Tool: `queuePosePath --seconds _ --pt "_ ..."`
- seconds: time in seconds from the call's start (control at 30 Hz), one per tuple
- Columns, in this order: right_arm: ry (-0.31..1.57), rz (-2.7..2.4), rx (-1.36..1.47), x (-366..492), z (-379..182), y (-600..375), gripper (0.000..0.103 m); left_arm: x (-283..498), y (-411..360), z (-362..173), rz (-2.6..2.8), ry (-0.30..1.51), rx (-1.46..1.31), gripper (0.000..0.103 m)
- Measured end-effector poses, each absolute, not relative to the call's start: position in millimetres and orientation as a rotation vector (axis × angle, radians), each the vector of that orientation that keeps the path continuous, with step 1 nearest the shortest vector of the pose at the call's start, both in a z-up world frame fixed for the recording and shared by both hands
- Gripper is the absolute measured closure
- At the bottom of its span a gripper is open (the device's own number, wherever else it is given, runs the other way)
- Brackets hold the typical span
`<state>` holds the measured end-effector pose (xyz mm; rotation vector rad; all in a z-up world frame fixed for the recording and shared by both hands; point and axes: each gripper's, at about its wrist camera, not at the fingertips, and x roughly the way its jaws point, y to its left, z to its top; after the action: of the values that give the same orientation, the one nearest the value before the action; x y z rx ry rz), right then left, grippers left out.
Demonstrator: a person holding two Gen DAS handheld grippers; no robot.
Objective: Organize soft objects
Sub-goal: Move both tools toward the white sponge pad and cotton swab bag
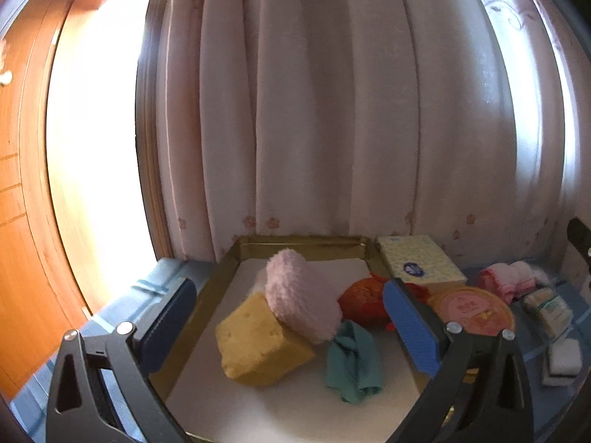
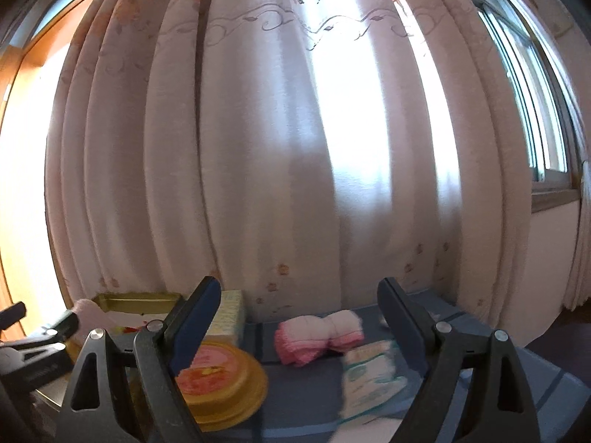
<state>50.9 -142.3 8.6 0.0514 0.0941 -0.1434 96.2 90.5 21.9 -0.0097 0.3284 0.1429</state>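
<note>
The pink folded cloth point(image 2: 319, 336) lies near the surface's point(image 2: 295, 387) back edge; soft and light, it should squash, so pinch across its middle. The right gripper point(image 2: 299, 332) has fingers apart, empty. Only the left view shows the tray's point(image 1: 229, 258) sponge point(image 1: 258, 343); left gripper point(image 1: 291, 328) also spread.

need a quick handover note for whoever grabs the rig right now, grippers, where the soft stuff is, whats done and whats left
Left hand-held gripper: open, empty, over the gold tray.
Right hand-held gripper: open, empty, facing the items on the blue surface.
Done: yellow sponge, fluffy pink item, teal cloth and a red-orange item lie in the tray.
Left: pink-white folded cloth, tissue pack and white pads are outside the tray. The tissue box and round tin beside the tray may not belong.
</note>
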Motion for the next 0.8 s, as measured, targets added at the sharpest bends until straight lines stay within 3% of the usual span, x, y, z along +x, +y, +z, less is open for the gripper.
queuePosePath --seconds 0.43,0.8 --pt "0.087 -0.285 -0.005 35.7 12.0 -205.4 0.015 84.5 63.4 23.0 0.105 0.347 -0.014 0.0" --pt "0.156 -0.424 0.038 35.3 9.4 -264.5 0.015 73.3 -7.3 21.4 -0.105 0.393 0.043 0.0"
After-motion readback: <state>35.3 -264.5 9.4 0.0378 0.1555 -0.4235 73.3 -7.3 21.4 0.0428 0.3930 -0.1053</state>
